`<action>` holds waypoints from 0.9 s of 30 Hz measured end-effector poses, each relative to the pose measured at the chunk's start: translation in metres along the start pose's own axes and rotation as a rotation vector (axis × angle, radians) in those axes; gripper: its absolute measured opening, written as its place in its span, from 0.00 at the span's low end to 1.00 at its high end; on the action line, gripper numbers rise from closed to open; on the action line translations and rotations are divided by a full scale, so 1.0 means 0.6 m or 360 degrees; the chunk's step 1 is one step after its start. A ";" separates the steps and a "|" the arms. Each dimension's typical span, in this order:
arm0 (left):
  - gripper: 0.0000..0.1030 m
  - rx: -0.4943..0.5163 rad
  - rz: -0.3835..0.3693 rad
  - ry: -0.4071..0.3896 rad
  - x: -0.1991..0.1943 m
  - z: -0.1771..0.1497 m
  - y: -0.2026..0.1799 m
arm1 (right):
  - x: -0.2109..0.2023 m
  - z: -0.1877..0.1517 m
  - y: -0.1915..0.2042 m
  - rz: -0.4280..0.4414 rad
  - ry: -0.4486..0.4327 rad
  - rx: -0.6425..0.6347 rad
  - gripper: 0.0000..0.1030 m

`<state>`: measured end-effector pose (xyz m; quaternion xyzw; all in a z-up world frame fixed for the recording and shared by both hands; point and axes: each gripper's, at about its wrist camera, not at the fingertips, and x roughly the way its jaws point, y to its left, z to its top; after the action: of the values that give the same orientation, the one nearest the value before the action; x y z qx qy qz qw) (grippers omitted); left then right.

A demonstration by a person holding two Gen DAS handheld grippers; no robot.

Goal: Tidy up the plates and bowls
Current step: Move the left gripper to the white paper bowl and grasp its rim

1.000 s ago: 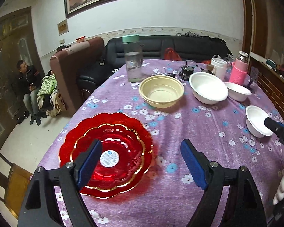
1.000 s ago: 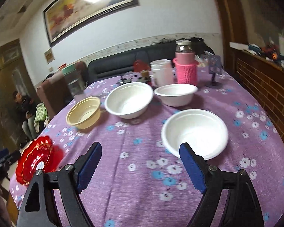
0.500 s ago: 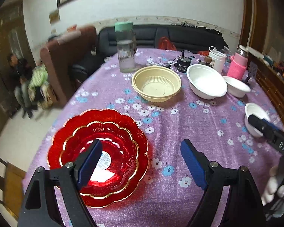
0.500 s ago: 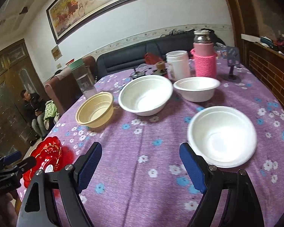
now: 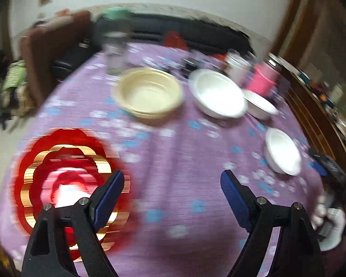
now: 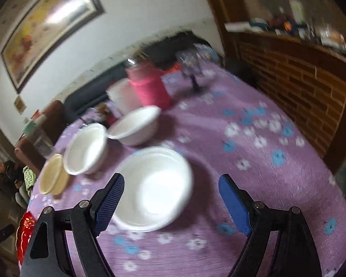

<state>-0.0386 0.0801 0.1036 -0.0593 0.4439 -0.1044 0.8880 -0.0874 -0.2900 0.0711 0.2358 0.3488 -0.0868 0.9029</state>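
A red scalloped plate (image 5: 64,184) with gold rings lies on the purple flowered tablecloth (image 5: 173,152), blurred, under the left finger of my left gripper (image 5: 171,177), which is open and empty. Farther back stand a cream bowl (image 5: 150,94), a large white bowl (image 5: 219,94), a small white bowl (image 5: 260,106) and a nearer white bowl (image 5: 283,152). In the right wrist view that nearer white bowl (image 6: 154,189) sits on the cloth below my right gripper (image 6: 171,180), toward its left finger. Its jaws are open and do not touch the bowl.
A pink-sleeved bottle (image 6: 150,87), a white jar (image 6: 122,97) and a clear bottle with a green cap (image 5: 116,46) stand at the table's far side. A brick ledge (image 6: 299,87) runs along the right. A gloved hand (image 5: 329,221) holds the right gripper.
The right gripper has swung right and rolled, so the near white bowl now sits between its fingers instead of outside the right one. The left gripper has tipped down and shifted; the plate sits farther left.
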 end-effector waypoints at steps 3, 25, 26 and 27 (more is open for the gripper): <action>0.82 0.0080 -0.0101 0.0070 0.049 0.010 -0.067 | 0.038 0.001 -0.008 -0.0004 0.0023 0.0020 0.77; 0.20 0.0233 -0.0290 0.0447 0.316 0.058 -0.306 | 0.080 -0.013 -0.021 0.0112 0.0071 -0.0011 0.41; 0.15 0.0247 -0.0278 0.0444 0.316 0.055 -0.309 | 0.082 -0.014 -0.021 0.0121 0.0085 -0.0010 0.34; 0.13 0.0255 -0.0267 0.0432 0.314 0.054 -0.310 | 0.083 -0.014 -0.021 0.0124 0.0094 -0.0007 0.31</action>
<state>0.0728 -0.1451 0.0135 -0.0108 0.5436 -0.2202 0.8099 -0.0593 -0.2963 0.0274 0.2498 0.3659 -0.0437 0.8954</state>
